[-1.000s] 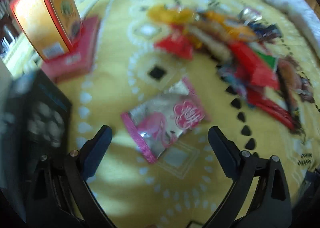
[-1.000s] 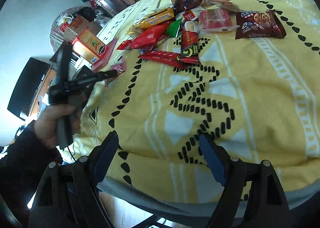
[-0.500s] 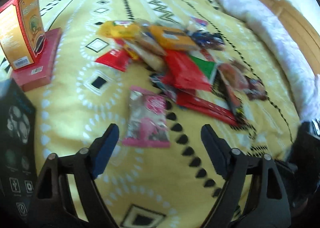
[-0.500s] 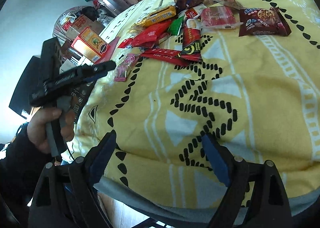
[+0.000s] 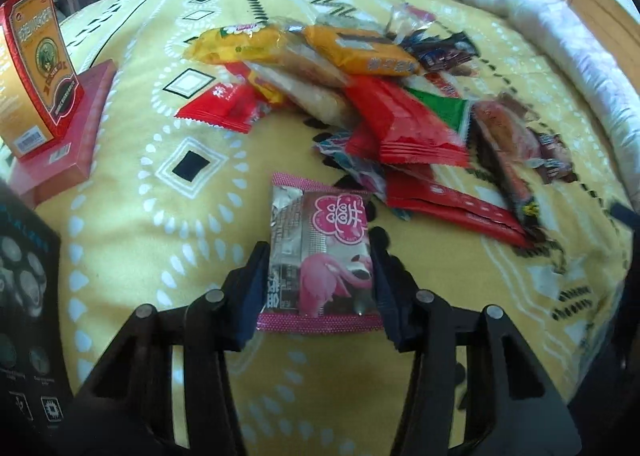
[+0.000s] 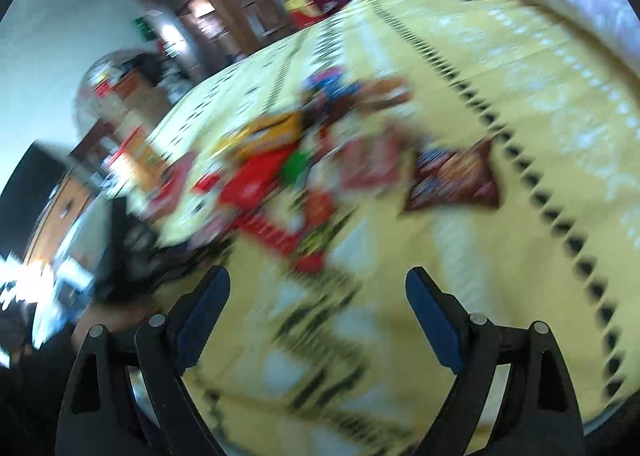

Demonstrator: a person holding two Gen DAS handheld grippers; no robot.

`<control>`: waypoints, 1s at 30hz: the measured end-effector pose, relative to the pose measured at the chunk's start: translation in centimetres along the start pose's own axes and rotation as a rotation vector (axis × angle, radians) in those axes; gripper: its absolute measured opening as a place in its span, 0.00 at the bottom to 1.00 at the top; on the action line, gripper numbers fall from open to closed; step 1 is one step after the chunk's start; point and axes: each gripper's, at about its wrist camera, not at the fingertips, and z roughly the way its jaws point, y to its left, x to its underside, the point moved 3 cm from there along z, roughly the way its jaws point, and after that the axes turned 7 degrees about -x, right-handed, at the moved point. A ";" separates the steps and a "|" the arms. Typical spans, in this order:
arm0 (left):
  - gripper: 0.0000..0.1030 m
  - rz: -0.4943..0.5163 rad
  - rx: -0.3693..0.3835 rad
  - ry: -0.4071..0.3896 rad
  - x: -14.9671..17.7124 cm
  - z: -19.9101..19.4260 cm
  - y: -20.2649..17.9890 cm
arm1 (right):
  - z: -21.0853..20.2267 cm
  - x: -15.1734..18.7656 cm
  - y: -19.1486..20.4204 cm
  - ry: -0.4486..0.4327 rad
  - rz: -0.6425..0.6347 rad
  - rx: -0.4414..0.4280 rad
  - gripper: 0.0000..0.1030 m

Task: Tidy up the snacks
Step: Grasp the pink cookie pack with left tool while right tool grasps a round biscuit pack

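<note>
A pink and silver snack packet (image 5: 320,252) with a flamingo print lies on the yellow patterned bedspread (image 5: 160,216). My left gripper (image 5: 318,252) has its jaws closed in on the packet's two long sides and touching them. Beyond it lies a pile of snacks: red packets (image 5: 404,128), an orange one (image 5: 360,50), a yellow one (image 5: 236,44) and a green one (image 5: 444,108). My right gripper (image 6: 318,288) is open and empty above the bedspread, short of the same pile (image 6: 280,172). The right wrist view is blurred by motion.
An orange box (image 5: 34,68) stands on a flat red box (image 5: 68,136) at the left. A black box (image 5: 24,316) sits at the near left. A white quilt (image 5: 540,16) lies along the right side. A brown cookie packet (image 6: 456,180) lies apart, right of the pile.
My left gripper moved forward to the pink packet and narrowed its jaws onto its sides. My right gripper swung forward toward the pile, blurring its view.
</note>
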 end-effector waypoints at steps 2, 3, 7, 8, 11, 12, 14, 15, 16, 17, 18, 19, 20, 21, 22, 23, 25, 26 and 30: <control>0.48 0.011 0.024 -0.008 0.4 -0.9 -0.1 | 0.1 -1.6 -1.1 -0.009 0.002 0.059 0.89; 0.48 0.016 0.031 -0.015 0.6 -1.4 -0.3 | 0.1 -2.4 -1.6 -0.014 0.005 0.079 0.89; 0.48 0.014 0.068 -0.030 1.2 -2.3 -0.6 | 0.5 -5.0 -1.2 0.003 -0.076 0.115 0.89; 0.48 0.010 0.075 -0.027 1.2 -2.3 -0.7 | 0.9 -5.7 -0.9 0.007 -0.103 0.101 0.89; 0.48 -0.010 0.092 -0.010 1.4 -1.9 -0.8 | 2.6 -8.0 -1.2 0.029 -0.161 0.102 0.89; 0.48 -0.018 0.102 -0.003 1.5 -1.8 -0.8 | 3.7 -8.9 -1.8 0.054 -0.154 0.083 0.89; 0.48 -0.031 0.116 0.004 1.5 -1.7 -0.7 | 5.7 -10.2 -2.9 0.082 -0.117 0.052 0.89; 0.48 -0.035 0.122 0.007 1.5 -1.7 -0.8 | 6.7 -11.0 -3.6 0.086 -0.109 0.056 0.89; 0.48 -0.039 0.129 0.010 1.5 -1.7 -0.7 | 7.5 -11.4 -4.1 0.092 -0.100 0.056 0.89; 0.48 -0.042 0.133 0.012 1.4 -1.7 -0.7 | 8.4 -12.0 -4.9 0.097 -0.086 0.058 0.89; 0.48 -0.044 0.136 0.013 1.5 -1.6 -0.6 | 9.3 -12.5 -5.5 0.111 -0.081 0.070 0.89; 0.48 -0.047 0.141 0.017 1.4 -1.5 -0.6 | 10.3 -12.7 -6.0 0.137 -0.077 0.074 0.89; 0.48 -0.052 0.145 0.021 1.3 -1.4 -0.5 | 11.6 -12.7 -6.7 0.179 -0.069 0.075 0.89; 0.48 -0.057 0.150 0.023 1.3 -1.3 -0.5 | 12.4 -12.6 -7.1 0.205 -0.067 0.078 0.88; 0.48 -0.060 0.152 0.025 1.2 -1.1 -0.6 | 13.2 -12.5 -7.5 0.226 -0.068 0.085 0.87; 0.48 -0.063 0.154 0.026 1.2 -1.1 -0.5 | 13.7 -12.4 -7.7 0.235 -0.065 0.084 0.85; 0.49 -0.062 0.157 0.029 1.2 -0.9 -0.7 | 14.1 -12.2 -8.4 0.223 -0.046 0.071 0.78; 0.49 -0.061 0.158 0.030 1.2 -0.8 -0.7 | 13.9 -12.2 -8.7 0.202 -0.033 0.063 0.68; 0.49 -0.069 0.161 0.033 1.1 -0.7 -0.7 | 13.1 -11.8 -9.0 0.169 -0.036 0.061 0.54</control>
